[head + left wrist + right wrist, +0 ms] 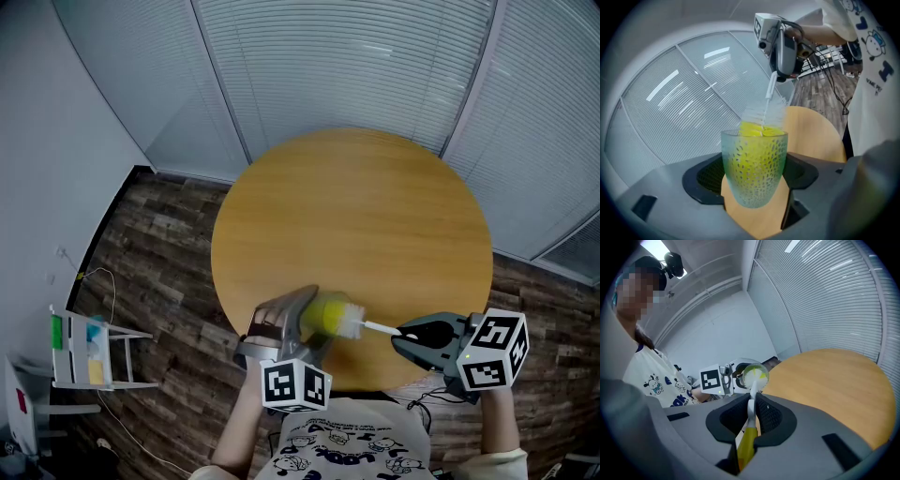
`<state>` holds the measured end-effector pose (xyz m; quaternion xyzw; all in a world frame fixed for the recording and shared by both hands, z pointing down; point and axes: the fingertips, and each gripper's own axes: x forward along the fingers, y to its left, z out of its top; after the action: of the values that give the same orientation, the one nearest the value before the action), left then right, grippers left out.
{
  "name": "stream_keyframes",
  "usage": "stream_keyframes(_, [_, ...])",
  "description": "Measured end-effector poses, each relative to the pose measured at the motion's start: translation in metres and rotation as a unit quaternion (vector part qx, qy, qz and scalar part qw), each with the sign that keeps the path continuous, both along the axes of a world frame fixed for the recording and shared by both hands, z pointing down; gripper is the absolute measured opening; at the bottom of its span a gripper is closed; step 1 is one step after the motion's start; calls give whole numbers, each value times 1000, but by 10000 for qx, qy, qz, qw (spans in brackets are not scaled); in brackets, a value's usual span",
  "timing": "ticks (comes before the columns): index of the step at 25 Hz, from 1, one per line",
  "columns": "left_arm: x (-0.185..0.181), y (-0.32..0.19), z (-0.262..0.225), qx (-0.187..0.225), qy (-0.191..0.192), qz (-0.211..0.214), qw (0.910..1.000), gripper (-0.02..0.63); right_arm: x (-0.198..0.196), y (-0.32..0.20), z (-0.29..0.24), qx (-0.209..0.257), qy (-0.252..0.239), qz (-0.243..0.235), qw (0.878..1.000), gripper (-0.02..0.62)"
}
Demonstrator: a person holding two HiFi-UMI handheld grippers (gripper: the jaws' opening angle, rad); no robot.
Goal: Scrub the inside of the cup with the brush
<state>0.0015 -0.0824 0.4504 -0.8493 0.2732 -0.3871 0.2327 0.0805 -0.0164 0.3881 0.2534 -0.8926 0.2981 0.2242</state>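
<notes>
Over the tabletop's (356, 216) near edge, the left gripper (286, 330), jaws wide, clamps the frosted cup (754, 168) as the right gripper (751, 416), closed on the bottle brush's (342, 321) handle, holds its yellow bristles inside: scrubbing appears under way, and the next move calls for twisting strokes along the wall.

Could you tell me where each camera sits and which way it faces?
Head view: on the head, facing steeply down at the table; forearms show.
Left gripper view: on the left tongs, facing past its cup to the right tongs; arm, shirt show.
Right gripper view: on the right tongs, facing along its brush to the cup; shirt shows.
All share cup and brush.
</notes>
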Motion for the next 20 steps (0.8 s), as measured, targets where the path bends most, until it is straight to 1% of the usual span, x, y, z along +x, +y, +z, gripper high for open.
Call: stream_keyframes(20, [-15, -5, 19, -209, -98, -238, 9994, 377, 7, 3, 4, -34, -76, 48, 10000, 46])
